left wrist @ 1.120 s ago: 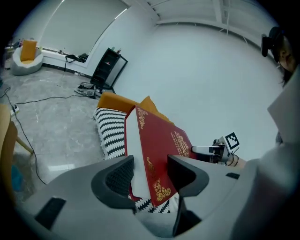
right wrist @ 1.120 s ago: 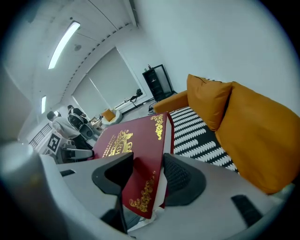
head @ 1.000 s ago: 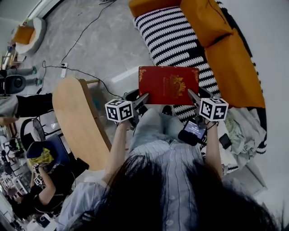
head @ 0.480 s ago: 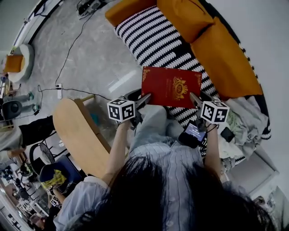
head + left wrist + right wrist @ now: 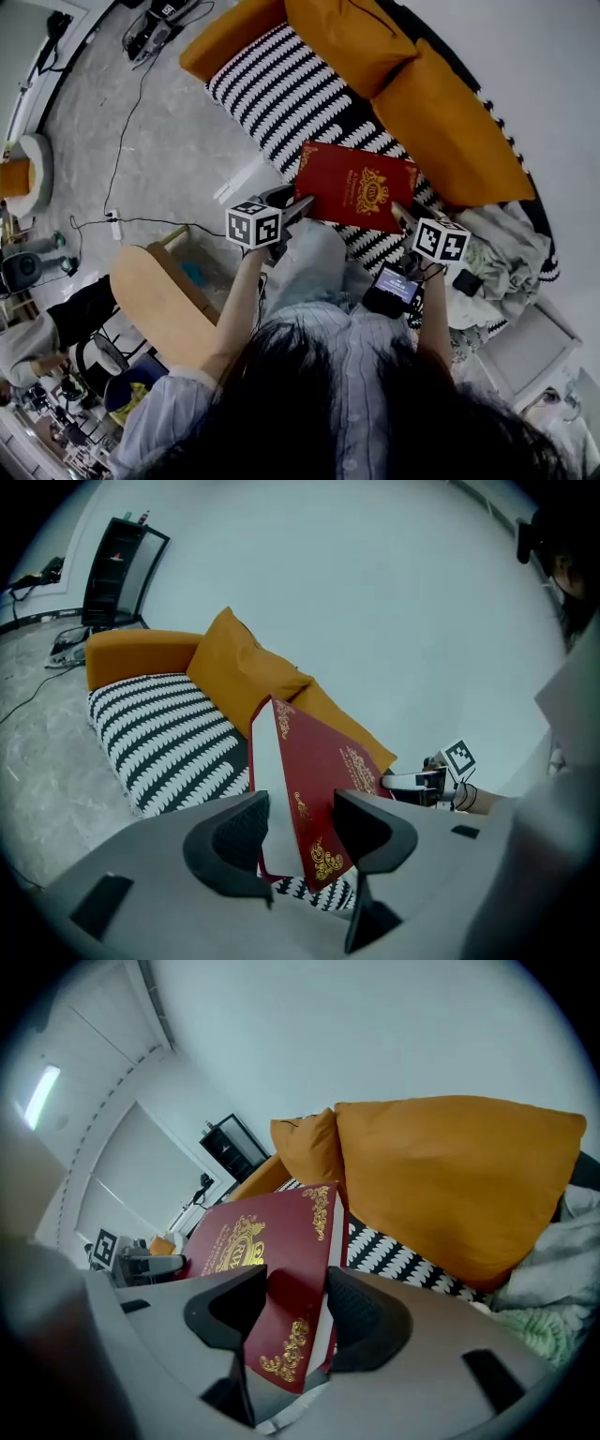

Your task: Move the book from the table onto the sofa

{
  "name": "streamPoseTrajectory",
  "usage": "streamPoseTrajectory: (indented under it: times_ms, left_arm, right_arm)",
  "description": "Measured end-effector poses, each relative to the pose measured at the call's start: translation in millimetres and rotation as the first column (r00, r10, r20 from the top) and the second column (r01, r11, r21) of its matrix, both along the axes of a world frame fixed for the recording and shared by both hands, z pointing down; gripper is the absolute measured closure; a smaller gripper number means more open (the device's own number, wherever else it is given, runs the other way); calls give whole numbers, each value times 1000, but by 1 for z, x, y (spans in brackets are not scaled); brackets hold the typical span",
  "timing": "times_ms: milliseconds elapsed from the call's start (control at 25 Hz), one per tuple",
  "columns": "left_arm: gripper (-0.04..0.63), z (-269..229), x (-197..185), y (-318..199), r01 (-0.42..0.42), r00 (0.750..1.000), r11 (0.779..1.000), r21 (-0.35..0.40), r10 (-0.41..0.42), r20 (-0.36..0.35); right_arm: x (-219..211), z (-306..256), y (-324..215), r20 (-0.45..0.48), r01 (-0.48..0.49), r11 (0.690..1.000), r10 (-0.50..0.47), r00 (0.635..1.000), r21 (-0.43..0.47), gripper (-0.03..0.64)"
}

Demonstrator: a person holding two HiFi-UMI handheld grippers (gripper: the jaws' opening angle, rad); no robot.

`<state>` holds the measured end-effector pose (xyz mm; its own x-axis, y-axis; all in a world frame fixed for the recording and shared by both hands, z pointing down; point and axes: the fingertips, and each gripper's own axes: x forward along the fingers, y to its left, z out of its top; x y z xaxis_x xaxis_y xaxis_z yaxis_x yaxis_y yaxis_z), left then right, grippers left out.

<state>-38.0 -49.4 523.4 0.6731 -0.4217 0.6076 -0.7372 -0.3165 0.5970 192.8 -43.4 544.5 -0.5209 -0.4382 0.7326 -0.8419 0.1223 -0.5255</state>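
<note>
Left tool (image 5: 300,205), right tool (image 5: 403,210) — on book (image 5: 361,185)

The head view sits above the person's hair and faces steeply down onto the book (image 5: 356,187) and the sofa (image 5: 281,89), farther off than either gripper view. The left gripper view rides on the left gripper (image 5: 302,829) and looks along its jaws, with one book corner close to the lens. The right gripper view rides on the right gripper (image 5: 286,1312) and faces back across the book, equally close. All three share the book, the sofa's striped seat and the orange cushions (image 5: 450,1176). Each gripper view shows the other gripper beyond the book's far edge.
</note>
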Motion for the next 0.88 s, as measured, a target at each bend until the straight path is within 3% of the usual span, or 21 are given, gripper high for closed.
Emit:
streamPoseTrajectory:
  times_ms: [440,640,760,880]
  left_arm:
    - [371,55,25,-70,-135,991,990,-41,136,16]
    - [374,97,38,-85,-199,979,976,-84,202,34]
    - [379,124,45,-91,-258,962,960,-108,266,65]
    - [386,144,47,-96,-343,928,932,-120,356,113]
  right_arm:
    - [22,68,-30,22,-124,982,129,991,-145,402]
    - [32,106,-34,-14,-127,973,126,992,-193,402]
    - [38,132,-36,-82,-112,971,97,992,-213,402]
    - [41,150,-46,-153,-78,973,45,987,-217,402]
